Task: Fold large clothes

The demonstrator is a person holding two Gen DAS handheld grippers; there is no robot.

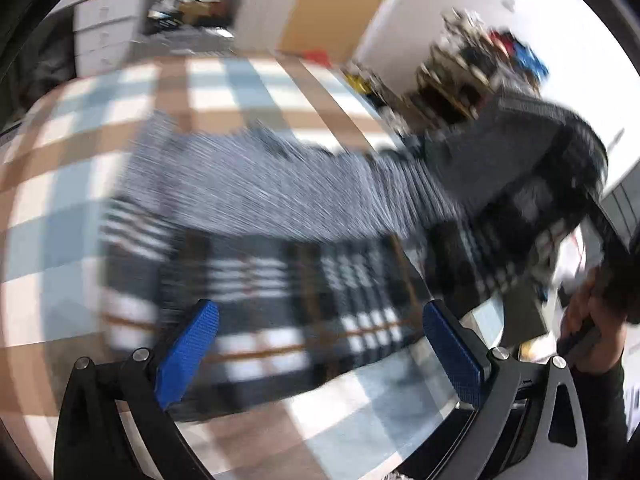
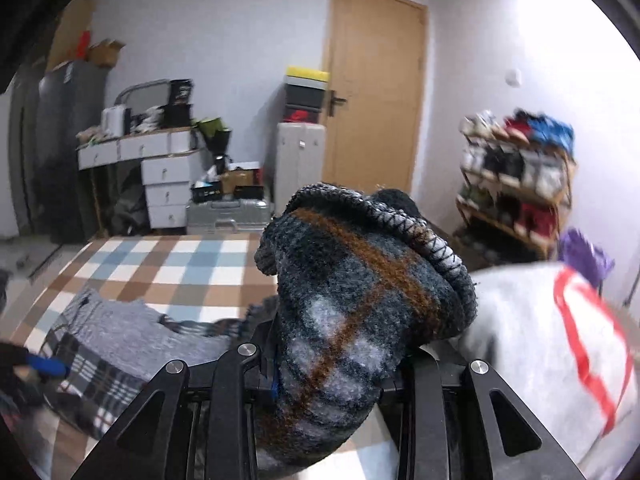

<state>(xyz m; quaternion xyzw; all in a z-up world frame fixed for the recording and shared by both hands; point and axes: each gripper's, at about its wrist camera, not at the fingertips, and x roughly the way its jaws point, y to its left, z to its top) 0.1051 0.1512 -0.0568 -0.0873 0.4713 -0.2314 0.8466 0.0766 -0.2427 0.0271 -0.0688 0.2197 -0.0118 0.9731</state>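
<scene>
Left side first: the left gripper (image 1: 320, 344) has its blue pads spread wide with nothing between them, hanging over the near edge of the plaid garment (image 1: 256, 264); that garment lies across the bed (image 1: 72, 208) with its checked cover, grey inner side flipped up along the middle, and there's bare cover on the left and far side; picture's pretty smeared though. Moving right, one end of the plaid fabric lifts off toward the right gripper (image 2: 336, 360), whose jaws are nearly closed and clamped on a bunched wad of it, stitched hem on top; just right of that sits a grey garment (image 2: 552, 344) with red trim. Behind are a door (image 2: 372, 88) and shoe rack (image 2: 516, 184); no writing I can actually read anywhere.
</scene>
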